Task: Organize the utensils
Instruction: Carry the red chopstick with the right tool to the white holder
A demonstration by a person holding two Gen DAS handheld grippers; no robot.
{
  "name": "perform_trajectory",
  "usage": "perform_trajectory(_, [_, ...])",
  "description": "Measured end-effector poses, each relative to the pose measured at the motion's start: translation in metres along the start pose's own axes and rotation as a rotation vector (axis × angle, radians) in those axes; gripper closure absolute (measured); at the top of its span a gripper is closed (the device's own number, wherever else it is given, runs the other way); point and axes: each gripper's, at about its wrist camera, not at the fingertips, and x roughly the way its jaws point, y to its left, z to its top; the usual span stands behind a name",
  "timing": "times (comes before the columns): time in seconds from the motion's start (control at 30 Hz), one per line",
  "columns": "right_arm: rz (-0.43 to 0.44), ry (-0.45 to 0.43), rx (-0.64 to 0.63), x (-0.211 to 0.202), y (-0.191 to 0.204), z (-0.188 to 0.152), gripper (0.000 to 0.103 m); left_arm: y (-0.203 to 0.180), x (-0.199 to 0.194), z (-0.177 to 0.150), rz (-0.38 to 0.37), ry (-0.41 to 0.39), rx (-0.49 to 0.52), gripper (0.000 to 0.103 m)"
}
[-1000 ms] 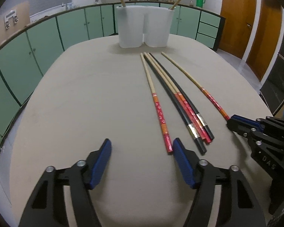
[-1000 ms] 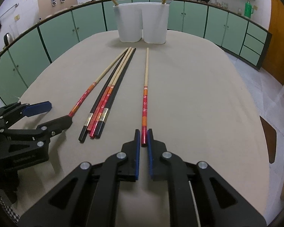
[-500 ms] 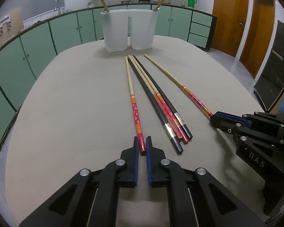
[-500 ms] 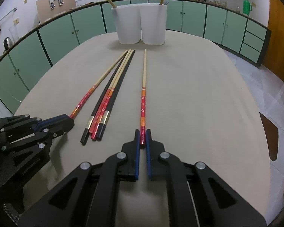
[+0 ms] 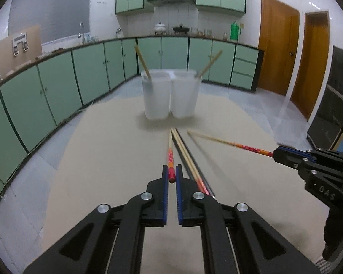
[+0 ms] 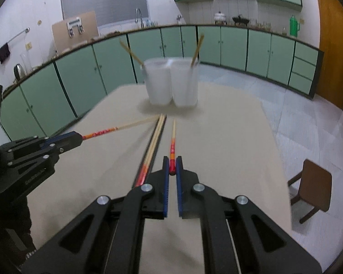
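Chopsticks: the left tool (image 5: pixel 172 175) is clamped on the red end of one chopstick (image 5: pixel 170 157), the right tool (image 6: pixel 172 166) on another chopstick (image 6: pixel 172 141), each pointing ahead toward the twin white holder (image 5: pixel 170 96) at the worktop's (image 5: pixel 107 159) far end. Carrying each tip level over a compartment before tilting looks wisest. Loose chopsticks (image 5: pixel 187 157) lie between the tools.

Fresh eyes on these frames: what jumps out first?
Each gripper is shut on a red-handled chopstick: left gripper and right gripper, both sticks raised off the tan table. Behind stands a white twin-cup holder, one chopstick leaning in each cup.
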Motion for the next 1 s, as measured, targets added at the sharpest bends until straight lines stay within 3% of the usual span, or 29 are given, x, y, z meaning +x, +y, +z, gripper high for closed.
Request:
perform_trajectory(0.33, [0.068, -0.089, -0.006, -0.029, -0.006, 0.075, 0.098, 0.007, -0.016, 0.07, -0.032, -0.129, 0.004, 0.098])
perform_trajectory(0.73, [0.093, -0.105, -0.06, -0.03, -0.008, 0.139, 0.098, -0.003, -0.005, 0.116, -0.103, -0.136, 0.053, 0.098])
perform_trajectory(1.0, [0.116, -0.204, -0.071, -0.055, -0.014, 0.198, 0.098, 0.001, -0.04, 0.163, -0.143, -0.252, 0.044, 0.098])
